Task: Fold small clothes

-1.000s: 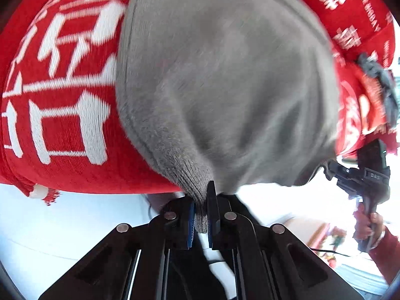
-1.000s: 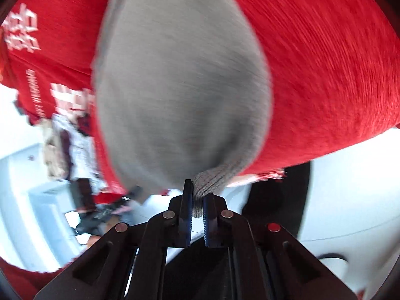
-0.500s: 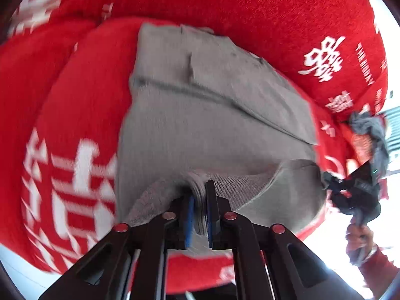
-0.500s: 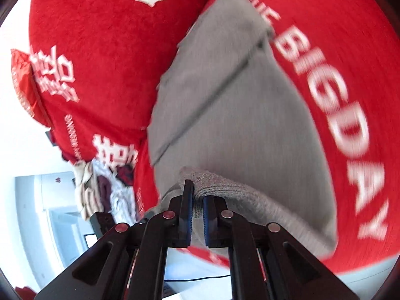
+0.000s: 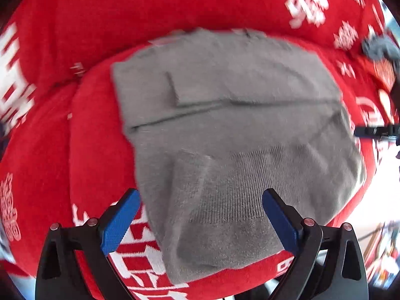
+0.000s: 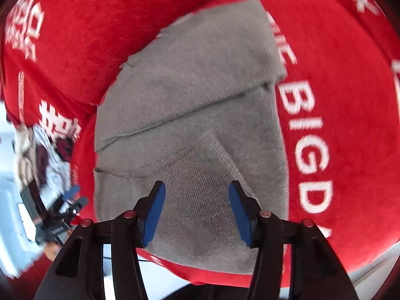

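A red blanket [image 5: 100, 37] with white lettering is covering nearly the whole view under both cameras. Bright white light is washing out the surface [image 6: 375, 267] at five o'clock. A heap of mixed cloth [image 6: 42, 155] is lying at nine o'clock, blurred.

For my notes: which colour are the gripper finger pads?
Blue finger pads, clearest in the left wrist view.

Both fisheye views are brightly and evenly lit, colours saturated. Motion blur smears the grey knitted garment [image 5: 225, 130] and the white lettering on the red plush cloth [image 6: 307, 135]. Edges bulge and darken into black corners; pale background patches are overexposed.
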